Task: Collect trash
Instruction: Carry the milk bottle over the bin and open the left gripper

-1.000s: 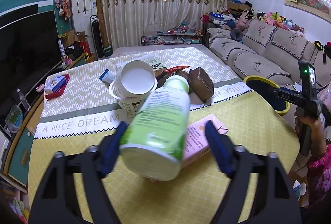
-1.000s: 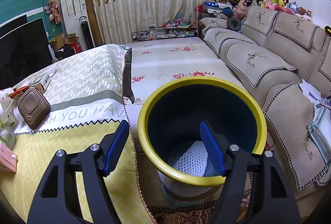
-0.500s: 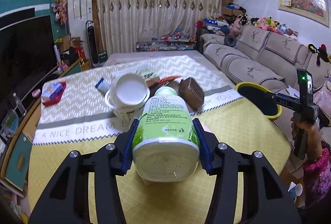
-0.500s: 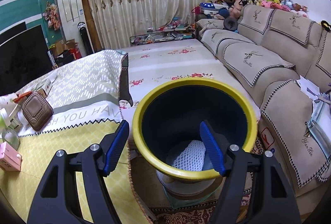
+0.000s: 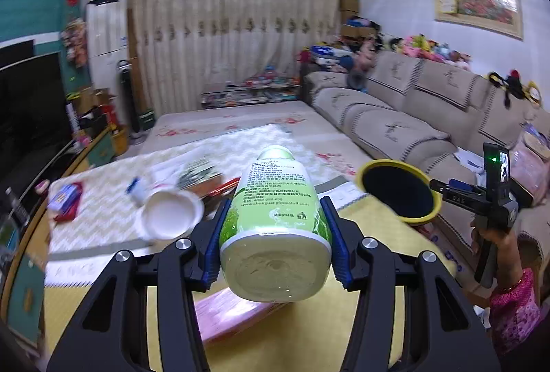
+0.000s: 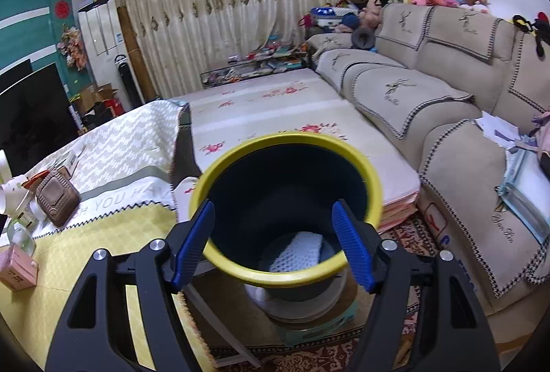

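A green and white plastic bottle (image 5: pixel 275 217) lies lengthwise between the blue pads of my left gripper (image 5: pixel 275 203), base toward the camera. The gripper is shut on it and holds it above the yellow tablecloth (image 5: pixel 378 234). The yellow-rimmed dark bin (image 5: pixel 436 200) stands off the table's right edge. In the right wrist view my right gripper (image 6: pixel 271 205) hovers open over the bin's (image 6: pixel 374 186) near rim, with no pad pressing on anything. A white foam net (image 6: pixel 299 251) lies at the bin's bottom.
On the table lie white paper cups (image 5: pixel 168 217), a pink box (image 5: pixel 233 310), a brown case (image 6: pixel 56 200) and scattered wrappers. A beige sofa (image 6: pixel 412 104) runs along the right. A television (image 5: pixel 31 111) stands at the left. A person's hand (image 5: pixel 491 234) holds the right gripper's handle.
My left gripper's jaws closed on the bottle, then raised it off the table and toward the right. The bin has slid leftward in the right wrist view.
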Available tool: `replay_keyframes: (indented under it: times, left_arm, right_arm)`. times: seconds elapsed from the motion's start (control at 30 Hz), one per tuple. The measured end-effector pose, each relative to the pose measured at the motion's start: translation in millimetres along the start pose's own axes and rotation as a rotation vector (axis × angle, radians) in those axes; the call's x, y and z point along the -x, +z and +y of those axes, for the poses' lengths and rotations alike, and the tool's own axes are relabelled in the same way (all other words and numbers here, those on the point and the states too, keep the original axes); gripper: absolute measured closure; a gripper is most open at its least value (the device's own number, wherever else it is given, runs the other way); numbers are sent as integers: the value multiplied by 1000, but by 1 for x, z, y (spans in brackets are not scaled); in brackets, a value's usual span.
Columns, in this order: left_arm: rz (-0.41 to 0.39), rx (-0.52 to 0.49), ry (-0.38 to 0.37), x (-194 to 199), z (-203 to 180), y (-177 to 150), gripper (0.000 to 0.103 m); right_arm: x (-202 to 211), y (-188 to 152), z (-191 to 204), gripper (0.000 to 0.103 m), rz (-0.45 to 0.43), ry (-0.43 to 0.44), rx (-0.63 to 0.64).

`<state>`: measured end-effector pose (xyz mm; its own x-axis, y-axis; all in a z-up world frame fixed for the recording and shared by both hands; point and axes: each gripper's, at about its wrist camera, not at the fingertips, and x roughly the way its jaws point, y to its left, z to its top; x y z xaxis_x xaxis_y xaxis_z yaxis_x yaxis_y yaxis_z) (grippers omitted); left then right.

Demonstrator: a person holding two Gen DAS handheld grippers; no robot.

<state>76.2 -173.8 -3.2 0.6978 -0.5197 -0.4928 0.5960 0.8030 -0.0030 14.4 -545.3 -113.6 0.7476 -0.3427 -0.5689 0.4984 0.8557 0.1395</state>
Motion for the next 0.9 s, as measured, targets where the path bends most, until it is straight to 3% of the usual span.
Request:
replay_keyframes:
  times: [0.23, 0.53, 0.73, 0.9]
  left_arm:
    - [38, -77, -141, -52, -64, 34, 52]
    - [176, -160, -327, -173, -166, 67, 52]
    - [296, -185, -361, -251, -218, 60, 52]
    - [342, -213, -321, -294, -246, 50, 51]
  right_arm:
    - [19, 5, -41, 36, -52, -84, -48]
    - [25, 3, -98, 36, -54, -158, -129]
    - [18, -2, -109, 36, -31, -157, -151]
    - [18, -4, -111, 36, -23, -153, -154]
